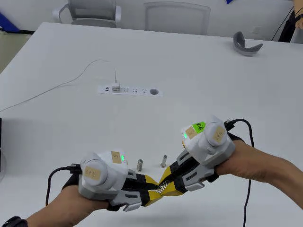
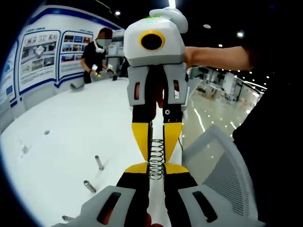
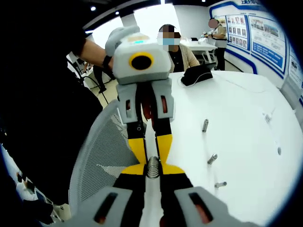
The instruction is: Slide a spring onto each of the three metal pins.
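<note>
Both my grippers meet tip to tip low over the near edge of the bench [image 1: 189,71]. The left gripper [image 2: 156,171] and right gripper [image 3: 151,169] are each drawn narrow, and as far as I can tell each pinches one end of the same spring [image 2: 156,158], which runs straight between them along the line of the jaws.

It is a small, thin wire coil, so I judge it very light, soft along its length and quick to buckle or flick away if squeezed hard. The best hold is across the coils near one end, with just enough pressure to keep it from slipping. That leaves the other end open and free to go over a pin.

Just beyond the tips, two pins stand upright and close together on the bench: the left pin [image 1: 139,164] and the right pin [image 1: 164,161]. A third pin [image 3: 220,185] sits nearer my right gripper; I cannot tell whether it is upright or tipped. The pins are too small to say whether any carries a spring yet.

Farther off, mid-bench, lies a white power strip [image 1: 130,90] with a cable trailing left.
</note>
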### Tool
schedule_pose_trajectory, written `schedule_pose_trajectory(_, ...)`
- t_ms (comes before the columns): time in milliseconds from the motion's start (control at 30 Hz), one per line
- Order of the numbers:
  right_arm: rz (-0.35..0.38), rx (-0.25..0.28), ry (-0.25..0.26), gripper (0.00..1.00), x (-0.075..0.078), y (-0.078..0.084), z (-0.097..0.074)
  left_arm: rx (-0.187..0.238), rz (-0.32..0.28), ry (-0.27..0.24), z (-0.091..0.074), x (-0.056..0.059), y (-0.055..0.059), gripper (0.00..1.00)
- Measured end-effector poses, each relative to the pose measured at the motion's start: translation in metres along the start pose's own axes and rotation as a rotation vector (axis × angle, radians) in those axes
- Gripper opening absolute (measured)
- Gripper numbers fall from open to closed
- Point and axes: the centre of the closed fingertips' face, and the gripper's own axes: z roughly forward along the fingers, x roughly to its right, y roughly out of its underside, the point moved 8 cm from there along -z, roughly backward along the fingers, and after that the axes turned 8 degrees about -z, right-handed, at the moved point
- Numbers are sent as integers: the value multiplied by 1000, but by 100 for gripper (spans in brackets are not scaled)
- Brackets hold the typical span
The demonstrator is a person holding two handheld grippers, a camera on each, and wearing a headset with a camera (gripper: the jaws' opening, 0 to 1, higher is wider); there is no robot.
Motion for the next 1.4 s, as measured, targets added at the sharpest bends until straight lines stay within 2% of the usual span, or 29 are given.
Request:
schedule_pose_trajectory(433, 40, -8, 44, 12, -3, 12, 2, -4, -11, -18, 3, -4, 7, 16)
schedule_pose_trajectory(833, 95, -49, 91, 12, -6, 36, 2, -10, -51, -69, -5, -10, 21, 20)
schedule_pose_trajectory(900, 111, -61, 97, 12, -7, 40, 2, -15, -64, -82, -6, -12, 25, 21)
schedule_pose_trajectory(1133, 152, -152, 142, 12, -4, 63, 6, -30, -103, -140, -8, -18, 39, 26)
schedule_pose_trajectory(1300, 188, -205, 196, 12, -1, 73, 9, -37, -127, -182, -13, -23, 50, 30)
schedule_pose_trajectory(1400, 204, -217, 215, 12, 2, 78, 11, -37, -153, -203, -16, -27, 57, 32)
